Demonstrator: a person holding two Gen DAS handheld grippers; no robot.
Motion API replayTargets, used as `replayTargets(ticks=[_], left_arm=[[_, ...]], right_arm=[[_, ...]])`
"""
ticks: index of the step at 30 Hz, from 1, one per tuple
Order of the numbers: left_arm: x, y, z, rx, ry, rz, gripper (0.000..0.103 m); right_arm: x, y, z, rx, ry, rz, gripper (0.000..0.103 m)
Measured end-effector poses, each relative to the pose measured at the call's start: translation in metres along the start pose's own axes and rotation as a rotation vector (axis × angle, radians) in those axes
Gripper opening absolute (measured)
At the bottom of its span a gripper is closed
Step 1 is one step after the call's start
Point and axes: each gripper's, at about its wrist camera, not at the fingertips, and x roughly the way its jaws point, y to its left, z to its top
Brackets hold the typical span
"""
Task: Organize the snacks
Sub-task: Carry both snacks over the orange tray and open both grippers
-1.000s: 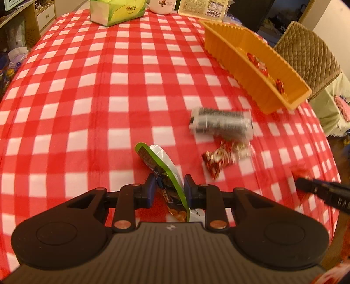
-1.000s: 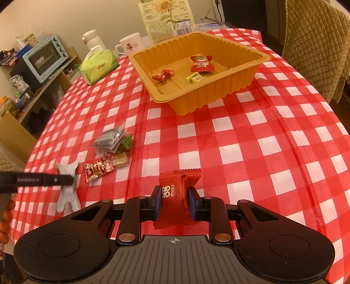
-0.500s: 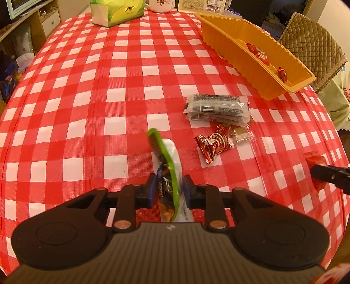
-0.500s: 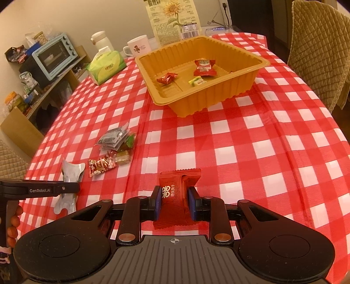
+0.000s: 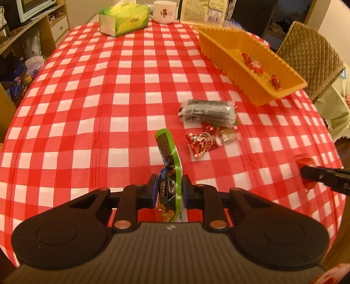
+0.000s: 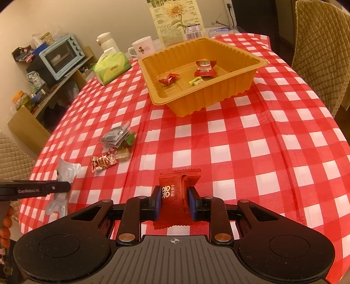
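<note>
My left gripper point(image 5: 168, 185) is shut on a green-edged snack packet point(image 5: 168, 157) that sticks up between its pads, lifted off the red checked cloth. In the right wrist view that packet point(image 6: 65, 174) shows its silver back, beside the left gripper's fingers point(image 6: 59, 187). My right gripper point(image 6: 174, 201) is shut on a red candy wrapper point(image 6: 177, 187) held above the table. An orange tray point(image 6: 218, 98) stands ahead with three small sweets in it; the left wrist view has that tray point(image 5: 231, 59) at the upper right. Loose on the cloth lie a grey packet point(image 5: 207, 111) and a red-and-clear wrapped candy point(image 5: 207, 139).
A green tissue box point(image 5: 122, 19), a white mug point(image 5: 164, 11) and a sunflower-seed bag point(image 6: 177, 19) stand at the table's far end. Quilted chairs point(image 6: 321, 43) flank the table on the right. Shelves with a small oven point(image 6: 63, 54) stand to the left.
My left gripper lifted the green-edged packet off the cloth and drew back; the loose snacks now sit farther ahead of it. The right gripper kept its hold on the red wrapper and shifted a little.
</note>
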Motion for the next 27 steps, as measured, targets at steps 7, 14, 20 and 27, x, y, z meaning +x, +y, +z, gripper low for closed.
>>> replayTargets(ticks=[7, 14, 20, 27], left_arm=[[-0.028, -0.016, 0.012, -0.006, -0.058, -0.044, 0.020], [-0.034, -0.046, 0.042, 0.029, -0.104, -0.114, 0.020], [-0.022, -0.078, 0.081, 0.079, -0.130, -0.190, 0.020], [0.002, -0.106, 0.134, 0.104, -0.155, -0.231, 0.020]], right_arm=[[-0.005, -0.005, 0.010, -0.029, -0.011, 0.022, 0.026], [-0.012, -0.009, 0.035, -0.045, -0.057, 0.044, 0.026], [-0.014, -0.012, 0.065, -0.022, -0.113, 0.053, 0.026], [-0.008, -0.016, 0.111, -0.004, -0.166, 0.032, 0.026]])
